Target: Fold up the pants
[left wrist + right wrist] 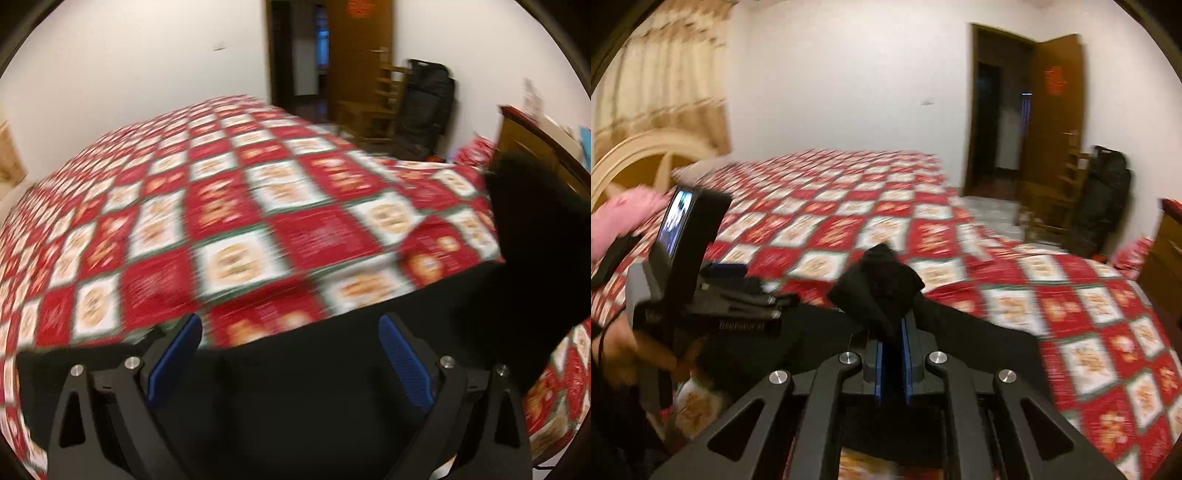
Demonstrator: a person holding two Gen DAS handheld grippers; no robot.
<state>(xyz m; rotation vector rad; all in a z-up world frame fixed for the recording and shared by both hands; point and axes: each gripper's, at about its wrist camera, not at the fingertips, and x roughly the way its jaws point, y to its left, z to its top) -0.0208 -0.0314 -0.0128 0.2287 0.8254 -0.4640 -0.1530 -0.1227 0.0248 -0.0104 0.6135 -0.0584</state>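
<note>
Bedspread (pixel 229 206) under pants (pixel 882 280); right hand-held gripper (pixel 894 354) pinches them.

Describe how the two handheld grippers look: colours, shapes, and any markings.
The left gripper and the right gripper share one design: matte black angular linkage arms with triangular cutouts, silver round pivot bolts, and blue ribbed finger pads. From the right wrist view, the left unit also carries a small lit screen and blurred white lettering.

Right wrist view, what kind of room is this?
Most likely a bedroom: a big bed under a red checked cover, a curved headboard by the curtain, and an open wooden door.
</note>
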